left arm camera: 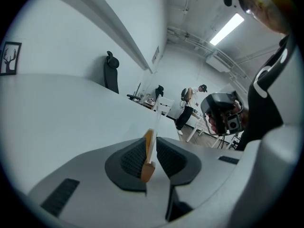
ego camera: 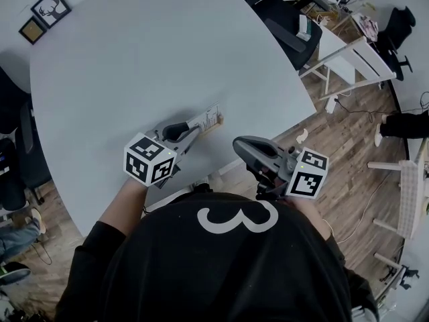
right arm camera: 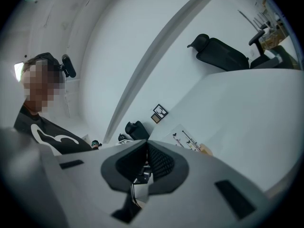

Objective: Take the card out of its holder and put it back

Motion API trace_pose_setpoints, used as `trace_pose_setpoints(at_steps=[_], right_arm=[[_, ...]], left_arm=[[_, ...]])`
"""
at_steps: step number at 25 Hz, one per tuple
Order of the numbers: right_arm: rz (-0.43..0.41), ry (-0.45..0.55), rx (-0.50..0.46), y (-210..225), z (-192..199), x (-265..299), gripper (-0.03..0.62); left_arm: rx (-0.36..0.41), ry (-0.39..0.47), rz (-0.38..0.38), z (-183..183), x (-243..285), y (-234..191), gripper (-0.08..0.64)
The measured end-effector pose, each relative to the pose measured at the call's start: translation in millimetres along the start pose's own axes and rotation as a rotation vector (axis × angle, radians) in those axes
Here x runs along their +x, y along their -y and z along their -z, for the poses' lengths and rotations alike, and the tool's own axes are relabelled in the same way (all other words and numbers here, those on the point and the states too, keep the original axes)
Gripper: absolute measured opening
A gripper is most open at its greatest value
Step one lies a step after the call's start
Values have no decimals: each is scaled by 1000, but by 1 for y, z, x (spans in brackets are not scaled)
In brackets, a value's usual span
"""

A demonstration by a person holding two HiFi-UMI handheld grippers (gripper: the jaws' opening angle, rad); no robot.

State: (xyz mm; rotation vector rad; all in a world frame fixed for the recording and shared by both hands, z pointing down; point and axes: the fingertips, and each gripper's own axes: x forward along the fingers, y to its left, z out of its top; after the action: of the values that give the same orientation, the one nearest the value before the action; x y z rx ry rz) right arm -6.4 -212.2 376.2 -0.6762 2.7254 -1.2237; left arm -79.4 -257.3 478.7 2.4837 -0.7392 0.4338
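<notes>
- A person in a black shirt point(ego camera: 228, 260) bearing a white "3" stands at the near edge of one large round white table point(ego camera: 147, 66), a gripper in each hand.
- Two grippers are in play, each carrying one marker cube: the left cube point(ego camera: 149, 161) sits over the table's edge, the right cube point(ego camera: 307, 173) over the wooden floor.
- The left gripper point(ego camera: 191, 131) reaches across the table, its jaws clenched on the one wooden holder point(ego camera: 216, 123), which lies near the table's near edge.
- The single white card point(ego camera: 209, 117) stands upright in that holder; the left gripper view shows the card point(left arm camera: 155, 129) edge-on, rising between the pads beside the wood point(left arm camera: 147, 171).
- The right gripper point(ego camera: 236, 142) hangs just off the table's edge, apart from the card, its jaws pressed together on nothing.
- From the right gripper view, card point(right arm camera: 183, 137) and holder point(right arm camera: 205, 149) lie just beyond its closed tips point(right arm camera: 146, 146).
- Two framed pictures point(ego camera: 50, 7) sit past the table's far side.
</notes>
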Motion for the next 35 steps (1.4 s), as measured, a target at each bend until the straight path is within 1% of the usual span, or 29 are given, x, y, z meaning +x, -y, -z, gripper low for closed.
trace_pose_setpoints(at_steps=[5, 13, 24, 32, 35], right_arm=[[10, 12, 19, 1, 6, -11, 11], [40, 44, 52, 9, 7, -17, 11], [46, 36, 59, 11, 13, -18, 11], [46, 40, 62, 10, 16, -21, 10], [42, 33, 65, 10, 18, -21, 9]], left_arm=[[26, 7, -8, 0, 1, 5, 46], [87, 4, -1, -2, 1, 1, 35], [159, -7, 3, -3, 4, 6, 26], [164, 12, 5, -9, -2, 8, 25], [149, 21, -1, -14, -3, 8, 25]])
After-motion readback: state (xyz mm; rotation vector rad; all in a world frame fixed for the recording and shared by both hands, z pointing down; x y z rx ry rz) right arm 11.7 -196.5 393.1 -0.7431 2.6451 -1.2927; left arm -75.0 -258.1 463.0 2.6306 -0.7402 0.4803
